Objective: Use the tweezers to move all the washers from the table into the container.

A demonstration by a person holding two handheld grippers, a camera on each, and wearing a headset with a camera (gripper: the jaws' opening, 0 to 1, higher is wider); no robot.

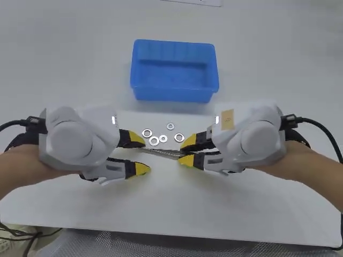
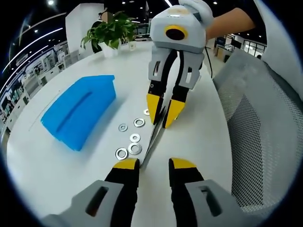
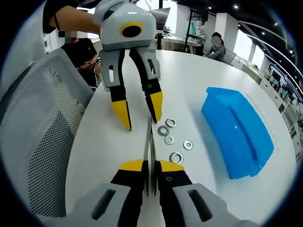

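Right gripper (image 3: pixel 150 165) clamped on thin tweezers (image 3: pixel 148 142), left gripper (image 2: pixel 154 164) spread wide, empty. Light, flat, slick-looking washers (image 1: pixel 154 141); probably best pinched across one side of the ring.

White table (image 1: pixel 64 64), mesh chair (image 3: pixel 42 123), ceiling lights (image 2: pixel 50 3)

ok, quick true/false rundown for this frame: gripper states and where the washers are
1. The right gripper has its fingers closed on the tweezers. True.
2. One washer lies in the blue container. False: the container looks empty, and all five washers lie on the table.
3. The left gripper is open. True.
4. The left gripper carries a washer. False: there is nothing between its fingers.
5. The washers lie between the grippers and the container. True.
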